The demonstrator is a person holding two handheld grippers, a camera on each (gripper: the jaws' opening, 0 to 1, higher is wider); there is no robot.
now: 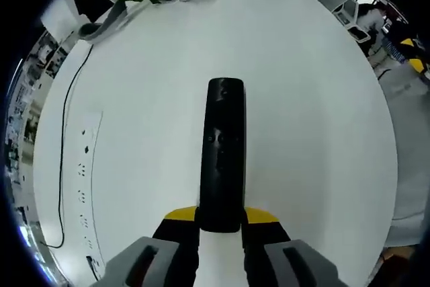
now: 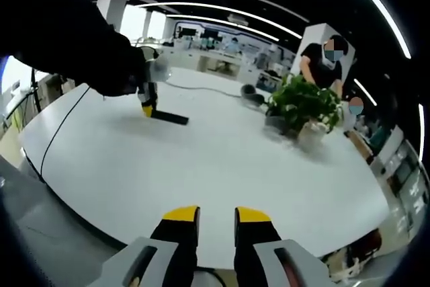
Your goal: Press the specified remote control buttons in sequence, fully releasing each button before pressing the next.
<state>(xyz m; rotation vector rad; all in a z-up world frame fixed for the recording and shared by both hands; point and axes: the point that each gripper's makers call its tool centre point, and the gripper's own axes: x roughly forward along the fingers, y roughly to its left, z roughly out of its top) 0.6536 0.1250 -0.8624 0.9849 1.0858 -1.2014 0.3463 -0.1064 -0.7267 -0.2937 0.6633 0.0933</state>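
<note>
While the left tongs pinch the near end of the black remote, the remote sticks out straight ahead above the big white bench. In the right gripper view the same remote is far off on the left, held at one end over the bench. The right tongs hold nothing, and a small gap shows between their yellow tips. A green plant sits on the bench. A thin black cord runs along the bench's edge.
</note>
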